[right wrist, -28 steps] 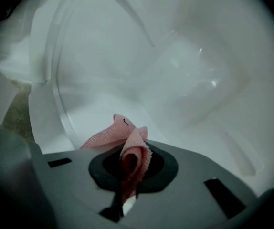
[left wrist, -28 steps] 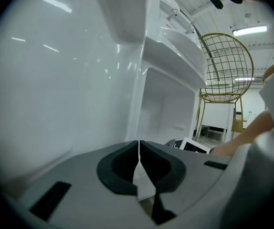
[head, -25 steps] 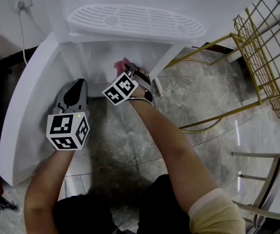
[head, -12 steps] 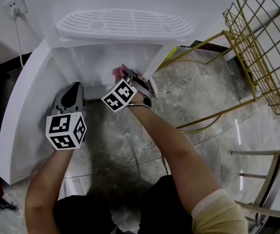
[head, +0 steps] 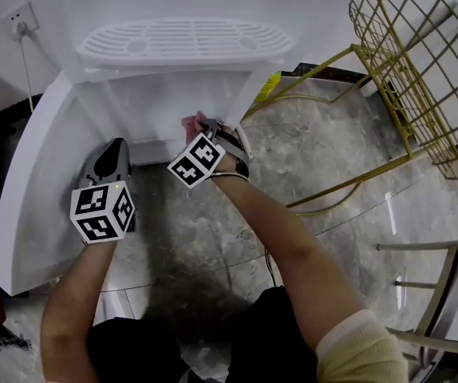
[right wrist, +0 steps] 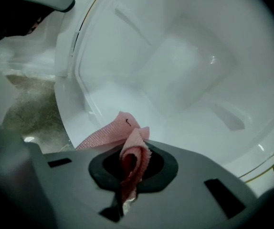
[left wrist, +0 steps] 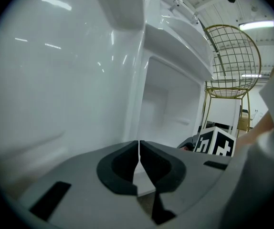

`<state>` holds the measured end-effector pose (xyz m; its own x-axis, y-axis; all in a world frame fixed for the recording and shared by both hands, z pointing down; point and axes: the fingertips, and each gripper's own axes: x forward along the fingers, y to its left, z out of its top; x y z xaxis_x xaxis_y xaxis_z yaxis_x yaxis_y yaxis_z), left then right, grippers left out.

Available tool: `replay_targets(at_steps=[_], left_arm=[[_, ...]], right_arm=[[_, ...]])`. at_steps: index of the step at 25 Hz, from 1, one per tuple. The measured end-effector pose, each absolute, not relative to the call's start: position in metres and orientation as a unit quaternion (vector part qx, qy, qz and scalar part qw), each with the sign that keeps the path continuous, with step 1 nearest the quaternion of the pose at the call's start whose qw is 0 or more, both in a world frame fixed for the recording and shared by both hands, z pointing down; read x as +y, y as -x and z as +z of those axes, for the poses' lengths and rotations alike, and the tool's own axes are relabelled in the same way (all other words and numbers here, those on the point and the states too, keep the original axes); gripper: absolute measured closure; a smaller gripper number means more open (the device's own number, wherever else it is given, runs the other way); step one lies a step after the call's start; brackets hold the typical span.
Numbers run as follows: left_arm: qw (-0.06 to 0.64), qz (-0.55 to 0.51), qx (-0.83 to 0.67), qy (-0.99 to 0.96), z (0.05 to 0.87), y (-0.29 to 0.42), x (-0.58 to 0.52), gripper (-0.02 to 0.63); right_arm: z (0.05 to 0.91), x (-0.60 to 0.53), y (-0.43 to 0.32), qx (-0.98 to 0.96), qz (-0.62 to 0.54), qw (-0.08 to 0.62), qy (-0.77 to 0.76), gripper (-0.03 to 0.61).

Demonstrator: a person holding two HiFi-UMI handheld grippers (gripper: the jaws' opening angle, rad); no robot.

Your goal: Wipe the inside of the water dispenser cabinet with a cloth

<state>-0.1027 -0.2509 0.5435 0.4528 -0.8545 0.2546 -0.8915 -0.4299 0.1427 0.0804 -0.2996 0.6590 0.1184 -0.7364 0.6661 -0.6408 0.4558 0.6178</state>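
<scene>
The white water dispenser's cabinet [head: 165,106] stands open at floor level, its door [head: 29,182] swung out to the left. My right gripper [head: 198,126] is at the cabinet's mouth, shut on a pink cloth [head: 190,121]. In the right gripper view the cloth [right wrist: 127,135] is folded between the jaws of the right gripper [right wrist: 132,163] and sticks out toward the cabinet's white inner floor [right wrist: 184,80]. My left gripper [head: 109,162] hangs beside the door's inner face, shut and empty. In the left gripper view the left gripper [left wrist: 139,166] has its jaws together, with the door [left wrist: 56,80] alongside.
A slotted drip tray [head: 185,40] juts out above the cabinet. A gold wire chair [head: 420,62] stands at the right. A wall socket [head: 20,18] with a cable is at the upper left. Grey stone floor [head: 309,150] lies around my arms.
Both grippers have kept nearly the same places while the head view drifted. The right gripper still grips the cloth at the cabinet's mouth. The left gripper has edged slightly back.
</scene>
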Motion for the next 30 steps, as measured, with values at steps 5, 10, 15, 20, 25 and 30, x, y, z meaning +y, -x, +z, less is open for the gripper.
replay_targets(at_steps=[5, 10, 15, 20, 25, 30], left_arm=[[0.131, 0.079, -0.518, -0.841, 0.545, 0.102, -0.249, 0.611], [0.129, 0.087, -0.518, -0.841, 0.546, 0.099, -0.248, 0.611], [0.134, 0.08, -0.516, -0.842, 0.543, 0.096, -0.248, 0.611], [0.134, 0.083, -0.512, -0.845, 0.545, 0.097, -0.247, 0.611], [0.137, 0.079, -0.512, -0.844, 0.541, 0.103, -0.244, 0.611], [0.141, 0.063, -0.507, -0.848, 0.533, 0.105, -0.241, 0.611]], right_arm=[[0.66, -0.291, -0.084, -0.671, -0.035, 0.542, -0.505, 0.552], [0.656, -0.284, -0.087, -0.686, -0.007, 0.535, -0.494, 0.552], [0.645, -0.279, -0.084, -0.713, 0.022, 0.518, -0.472, 0.552], [0.612, -0.285, -0.047, -0.773, -0.008, 0.437, -0.46, 0.552], [0.6, -0.277, 0.009, -0.834, -0.048, 0.367, -0.408, 0.552], [0.598, -0.267, 0.059, -0.878, -0.068, 0.315, -0.354, 0.552]])
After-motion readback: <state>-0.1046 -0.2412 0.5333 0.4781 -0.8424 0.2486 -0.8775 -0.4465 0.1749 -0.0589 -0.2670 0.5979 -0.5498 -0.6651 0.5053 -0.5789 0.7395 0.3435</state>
